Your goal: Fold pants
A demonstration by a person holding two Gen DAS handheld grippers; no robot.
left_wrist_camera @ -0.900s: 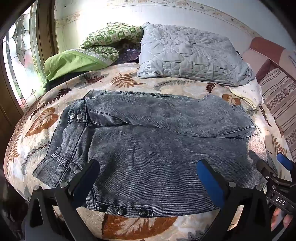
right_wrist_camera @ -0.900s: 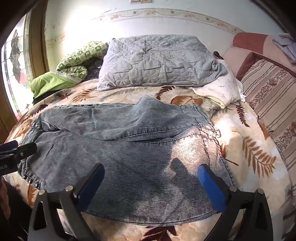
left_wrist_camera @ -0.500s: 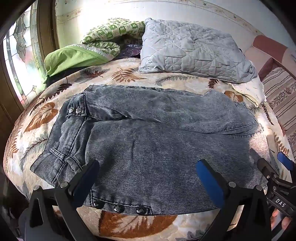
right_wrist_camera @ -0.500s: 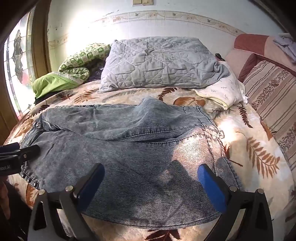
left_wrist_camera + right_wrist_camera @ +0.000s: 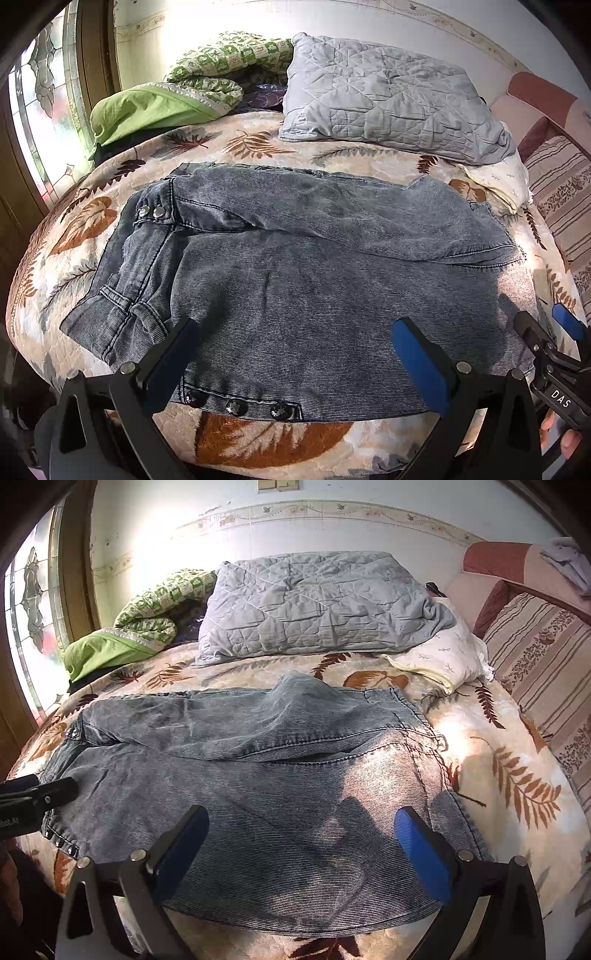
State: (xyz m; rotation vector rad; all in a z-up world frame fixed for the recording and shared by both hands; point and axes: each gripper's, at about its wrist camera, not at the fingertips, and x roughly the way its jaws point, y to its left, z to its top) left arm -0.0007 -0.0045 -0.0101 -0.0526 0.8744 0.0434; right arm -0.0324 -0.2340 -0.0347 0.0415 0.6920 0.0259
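1. From the left wrist view, the grey washed-denim pants [image 5: 295, 280] lie spread on the leaf-patterned cream bedspread [image 5: 85, 229], already doubled so one layer overlaps the other. The left gripper [image 5: 291, 365] hovers just above the near edge with its blue-padded fingers [image 5: 417, 362] spread wide and nothing between them. A row of dark snap buttons [image 5: 236, 406] sits along the near hem, just below and between the fingers. The right gripper's tip [image 5: 543, 347] shows at the far right, over the pants' right end.

2. From the right wrist view, the right gripper [image 5: 299, 853] is likewise parted and empty above the near part of the pants [image 5: 258, 794], where sunlight falls on the cloth. The left gripper's dark tip [image 5: 40, 797] shows at the left edge over the buttoned end. A grey quilted pillow [image 5: 314, 602] and a green patterned blanket [image 5: 140, 627] lie well beyond, clear of the work.

3. As I judge it, the next fold is about to start. To do it well, each gripper should come down on the near edge and pinch every layer together, both at matching spots near the two ends, then lift evenly so the cloth carries over without dragging or bunching.
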